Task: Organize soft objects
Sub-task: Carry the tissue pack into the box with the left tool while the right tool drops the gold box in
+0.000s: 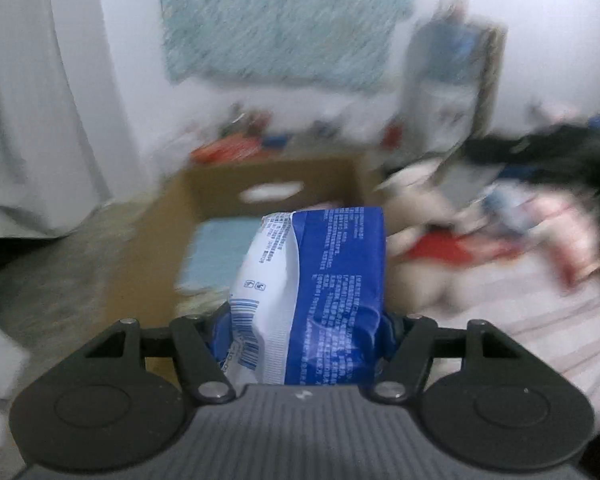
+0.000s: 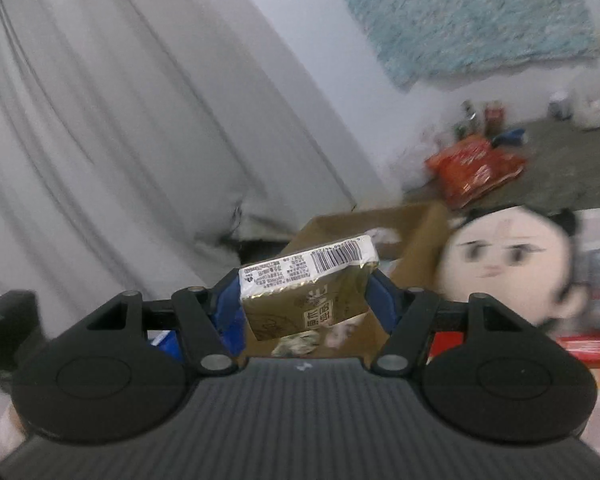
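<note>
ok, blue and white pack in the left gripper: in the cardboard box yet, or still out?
Out. The blue and white pack is clamped in the left gripper, held up in front of the open cardboard box, not resting inside it.

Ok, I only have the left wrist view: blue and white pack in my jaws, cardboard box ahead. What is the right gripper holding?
Observer: The right gripper is shut on a gold packet with a barcode on its top.
Operator: Is it near the box too?
Observer: Yes, the cardboard box sits just beyond that packet.
Operator: Anything beside the box on that side?
Observer: A plush doll with a printed face, right of the box, and an orange snack bag behind it on the floor.
</note>
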